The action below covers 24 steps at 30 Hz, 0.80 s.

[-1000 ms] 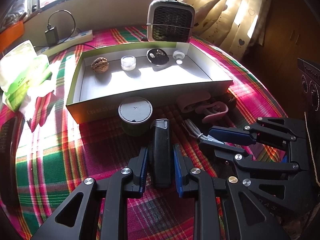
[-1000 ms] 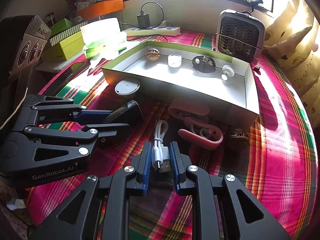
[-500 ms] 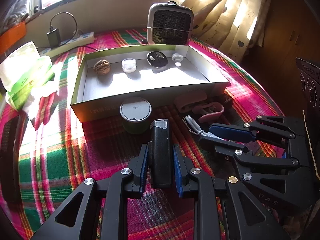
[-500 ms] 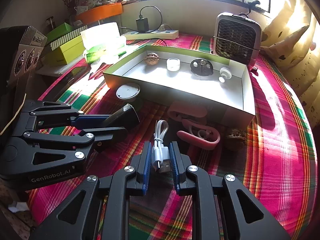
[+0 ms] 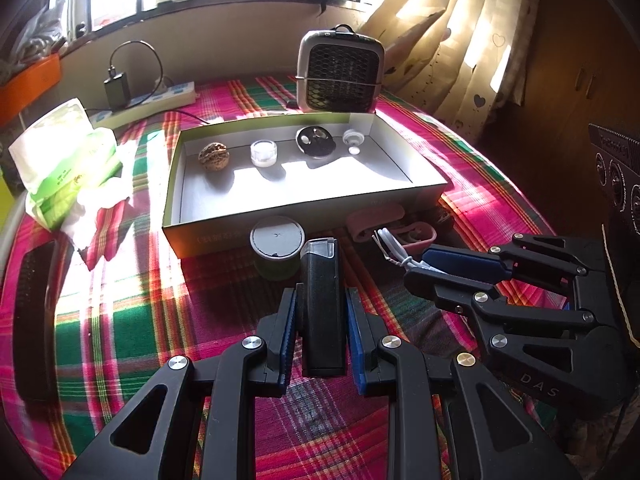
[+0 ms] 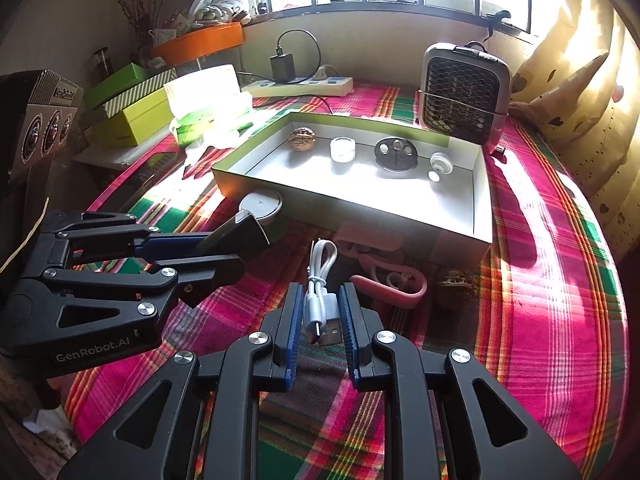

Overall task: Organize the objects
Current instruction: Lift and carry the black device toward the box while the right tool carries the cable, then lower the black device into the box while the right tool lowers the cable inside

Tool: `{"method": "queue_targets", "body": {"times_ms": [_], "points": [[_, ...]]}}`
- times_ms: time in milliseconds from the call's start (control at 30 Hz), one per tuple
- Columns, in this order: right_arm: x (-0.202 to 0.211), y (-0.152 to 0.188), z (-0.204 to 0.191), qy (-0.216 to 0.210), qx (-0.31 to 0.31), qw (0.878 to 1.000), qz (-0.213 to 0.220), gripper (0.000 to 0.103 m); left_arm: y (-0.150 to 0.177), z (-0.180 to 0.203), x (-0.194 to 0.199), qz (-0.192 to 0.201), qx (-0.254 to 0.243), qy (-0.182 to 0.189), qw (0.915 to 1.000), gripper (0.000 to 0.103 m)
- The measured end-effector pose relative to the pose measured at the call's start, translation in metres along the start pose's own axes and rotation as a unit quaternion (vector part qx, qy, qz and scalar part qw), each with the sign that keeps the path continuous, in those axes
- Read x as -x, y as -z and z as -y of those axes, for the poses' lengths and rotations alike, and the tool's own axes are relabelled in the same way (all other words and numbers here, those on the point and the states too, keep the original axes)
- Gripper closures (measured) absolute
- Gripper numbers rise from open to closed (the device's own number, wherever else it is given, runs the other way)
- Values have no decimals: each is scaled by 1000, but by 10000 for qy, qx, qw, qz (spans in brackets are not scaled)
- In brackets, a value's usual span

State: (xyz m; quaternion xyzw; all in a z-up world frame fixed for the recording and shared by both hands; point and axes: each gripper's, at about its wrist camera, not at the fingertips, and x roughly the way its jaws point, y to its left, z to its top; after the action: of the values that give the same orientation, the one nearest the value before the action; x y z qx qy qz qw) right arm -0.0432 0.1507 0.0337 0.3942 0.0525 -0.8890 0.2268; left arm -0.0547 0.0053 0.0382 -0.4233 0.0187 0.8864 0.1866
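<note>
- Left gripper (image 5: 321, 312) sits low over the pink-and-green plaid tablecloth (image 5: 132, 312), clamped on a black rectangular lighter-shaped case (image 5: 321, 304) that pokes forward toward the box.
- Right gripper (image 6: 319, 320) is right next to it, fingers level and pointing the same way, pinching a bundled white USB cable (image 6: 320, 300) by its plug end.
- Shallow white cardboard box with green rim (image 5: 296, 208) is just ahead; a brown walnut (image 5: 214, 155), small clear jar (image 5: 263, 152), black round disc (image 5: 317, 141) and little white cap (image 5: 353, 137) line its back wall.
- Round grey-lidded tin (image 5: 277, 248) and a pink clip (image 6: 392, 284) lie outside, by the front wall.
</note>
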Motion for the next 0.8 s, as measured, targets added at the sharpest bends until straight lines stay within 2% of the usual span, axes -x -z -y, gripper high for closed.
{"method": "queue_targets", "body": {"times_ms": [467, 800], "points": [[8, -20, 6, 56, -114, 9997, 203, 83, -18, -10, 14, 232, 140, -63, 9996, 82], [2, -45, 15, 91, -199, 9994, 264, 83, -42, -23, 6, 282, 234, -136, 9992, 82]]}}
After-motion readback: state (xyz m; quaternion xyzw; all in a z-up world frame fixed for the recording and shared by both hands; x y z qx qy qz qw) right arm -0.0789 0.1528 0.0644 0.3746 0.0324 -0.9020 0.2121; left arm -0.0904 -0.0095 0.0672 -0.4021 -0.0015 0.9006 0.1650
